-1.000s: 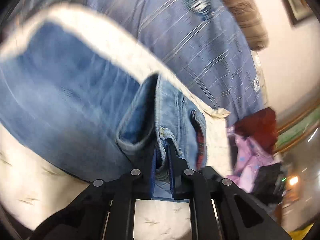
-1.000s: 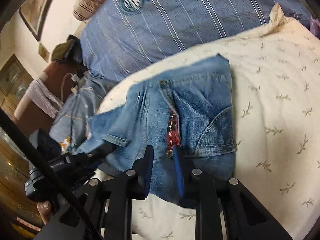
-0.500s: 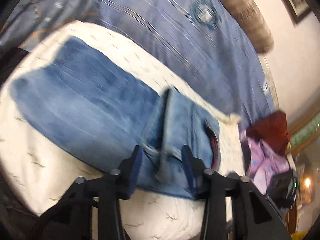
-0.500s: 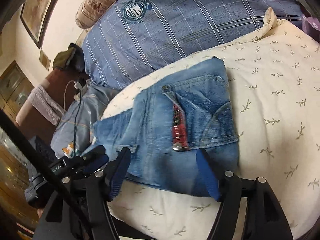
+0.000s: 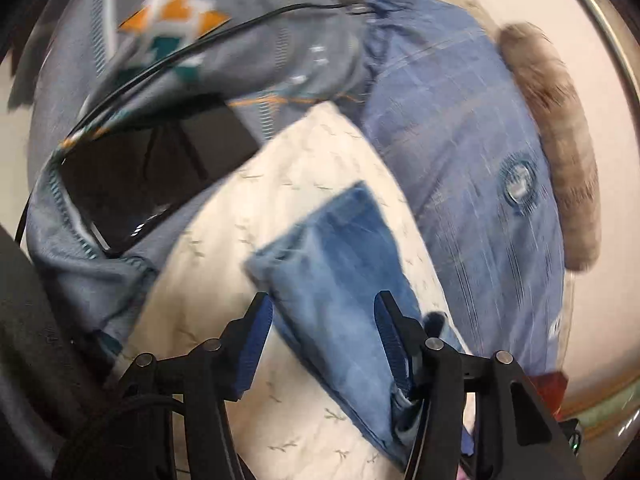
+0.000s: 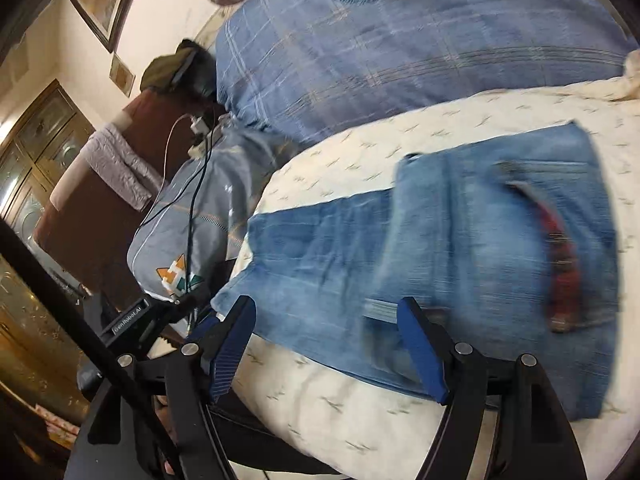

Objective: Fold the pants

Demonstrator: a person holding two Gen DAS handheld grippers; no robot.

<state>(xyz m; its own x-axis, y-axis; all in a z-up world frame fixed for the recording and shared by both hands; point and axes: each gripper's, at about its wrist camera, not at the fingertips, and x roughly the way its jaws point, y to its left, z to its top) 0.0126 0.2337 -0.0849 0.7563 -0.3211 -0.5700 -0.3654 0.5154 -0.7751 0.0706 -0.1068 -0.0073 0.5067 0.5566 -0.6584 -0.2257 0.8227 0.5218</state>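
Observation:
Blue jeans (image 6: pixel 460 256) lie on a cream leaf-print cushion (image 6: pixel 344 412), the waist part folded over to the right with a red inner strip showing, the legs stretching left. In the left wrist view the leg end (image 5: pixel 336 280) lies ahead between the fingers. My left gripper (image 5: pixel 324 344) is open and empty just above the legs. My right gripper (image 6: pixel 324 344) is open and empty near the front edge of the jeans. My left gripper also shows at the lower left of the right wrist view (image 6: pixel 160 312).
A blue plaid pillow (image 6: pixel 400 52) lies behind the cushion. A grey pillow with an orange emblem (image 5: pixel 172 28) and black cables (image 6: pixel 196 200) lie to the left. A brown cabinet (image 6: pixel 116 184) and wooden cupboard stand at far left. A dark object (image 5: pixel 152 172) lies beside the cushion.
Both grippers let go of the jeans' waist, opened wide and drew back. The folded waist part now lies flat. The left gripper swung left toward the leg end.

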